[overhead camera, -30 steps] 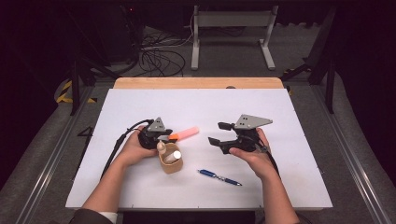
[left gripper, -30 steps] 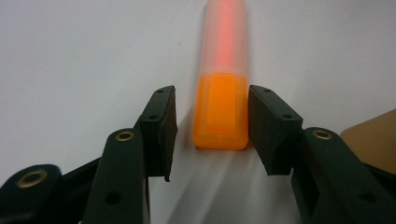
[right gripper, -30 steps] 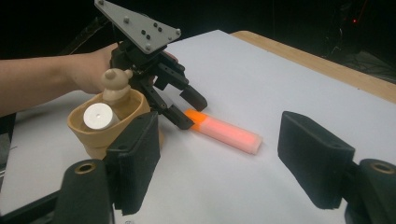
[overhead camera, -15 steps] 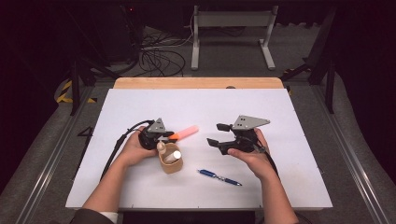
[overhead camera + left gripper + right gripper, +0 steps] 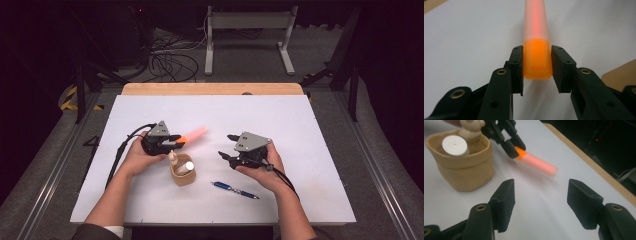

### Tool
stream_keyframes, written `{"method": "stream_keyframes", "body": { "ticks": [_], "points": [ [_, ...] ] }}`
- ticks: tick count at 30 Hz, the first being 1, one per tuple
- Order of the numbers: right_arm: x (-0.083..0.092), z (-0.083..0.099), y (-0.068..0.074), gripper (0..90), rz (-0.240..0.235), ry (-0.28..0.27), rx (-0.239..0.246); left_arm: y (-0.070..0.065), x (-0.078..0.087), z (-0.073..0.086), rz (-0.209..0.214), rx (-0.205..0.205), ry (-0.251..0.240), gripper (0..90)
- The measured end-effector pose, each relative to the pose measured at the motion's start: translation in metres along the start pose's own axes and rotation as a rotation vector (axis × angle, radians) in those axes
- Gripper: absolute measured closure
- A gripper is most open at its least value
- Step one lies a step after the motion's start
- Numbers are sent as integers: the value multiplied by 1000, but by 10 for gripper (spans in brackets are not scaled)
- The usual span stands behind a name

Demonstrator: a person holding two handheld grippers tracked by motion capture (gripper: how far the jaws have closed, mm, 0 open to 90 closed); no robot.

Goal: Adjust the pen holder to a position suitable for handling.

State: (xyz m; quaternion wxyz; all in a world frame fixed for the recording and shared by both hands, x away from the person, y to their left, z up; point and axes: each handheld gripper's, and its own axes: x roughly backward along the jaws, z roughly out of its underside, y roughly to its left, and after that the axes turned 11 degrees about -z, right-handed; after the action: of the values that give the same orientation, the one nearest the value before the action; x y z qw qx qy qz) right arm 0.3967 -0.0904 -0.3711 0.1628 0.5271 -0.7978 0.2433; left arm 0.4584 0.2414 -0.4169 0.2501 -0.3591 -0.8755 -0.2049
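1. Little has shifted since the earlier frames: both hands sit where they were on the worktop (image 5: 310,125), the left jaws have narrowed onto the marker, and the right jaws have just been closing with nothing between them.

2. In the left gripper view, the left gripper (image 5: 537,65) is clenched on the orange highlighter (image 5: 537,47). Both pads press its orange end, one on each side, and that end sits right between the jaw tips.

3. Beyond the jaw tips, the highlighter's translucent pink cap runs straight ahead, away from the gripper.

4. In the high view the left gripper (image 5: 176,141) points toward the right hand's side, with the highlighter (image 5: 192,135) sticking out past its jaws, tilted slightly away from the person.

5. A tan pouch (image 5: 182,172) stands just beside the left jaws, on the person's side of them. It holds a white-capped cylinder (image 5: 189,165) and a beige, knobbed piece (image 5: 172,157), both upright; what they are I cannot tell.

6. The right gripper (image 5: 540,202) is released: its jaws stand apart over bare worktop, gripping nothing.

7. From the right gripper view, the pouch (image 5: 461,167) lies ahead and to the left of its jaws; the highlighter (image 5: 536,162) lies ahead, roughly between them but well beyond their tips.

8. A blue pen (image 5: 235,189) lies flat on the worktop near the right hand (image 5: 262,167), behind its jaws and untouched.
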Motion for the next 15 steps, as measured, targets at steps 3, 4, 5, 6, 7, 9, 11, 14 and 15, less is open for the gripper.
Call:
{"method": "stream_keyframes", "body": {
  "ticks": [3, 4, 5, 6, 7, 9, 11, 14, 15],
  "points": [
    [-5, -1, 5, 414, 24, 23, 58, 4, 10, -3, -19, 20, -22, 647],
    [-6, -2, 6, 415, 30, 28, 71, 5, 13, -4, -25, 30, -34, 647],
    [-7, -2, 7, 421, 33, 31, 82, 6, 17, -6, -26, 33, -39, 647],
    [-7, -2, 8, 426, 38, 33, 88, 6, 20, -9, -25, 29, -44, 647],
    [-7, -3, 8, 430, 44, 31, 95, 5, 23, -12, -29, 23, -51, 647],
    [-6, -3, 8, 436, 56, 25, 101, 3, 29, -18, -25, 16, -66, 647],
    [-4, -4, 9, 440, 67, 18, 109, 0, 35, -25, -17, 15, -83, 647],
    [-2, -6, 10, 444, 82, 0, 117, -7, 41, -33, -7, 13, -101, 647],
    [-1, -7, 10, 445, 88, -4, 126, -9, 42, -35, 2, 9, -105, 647]
  ]
}}
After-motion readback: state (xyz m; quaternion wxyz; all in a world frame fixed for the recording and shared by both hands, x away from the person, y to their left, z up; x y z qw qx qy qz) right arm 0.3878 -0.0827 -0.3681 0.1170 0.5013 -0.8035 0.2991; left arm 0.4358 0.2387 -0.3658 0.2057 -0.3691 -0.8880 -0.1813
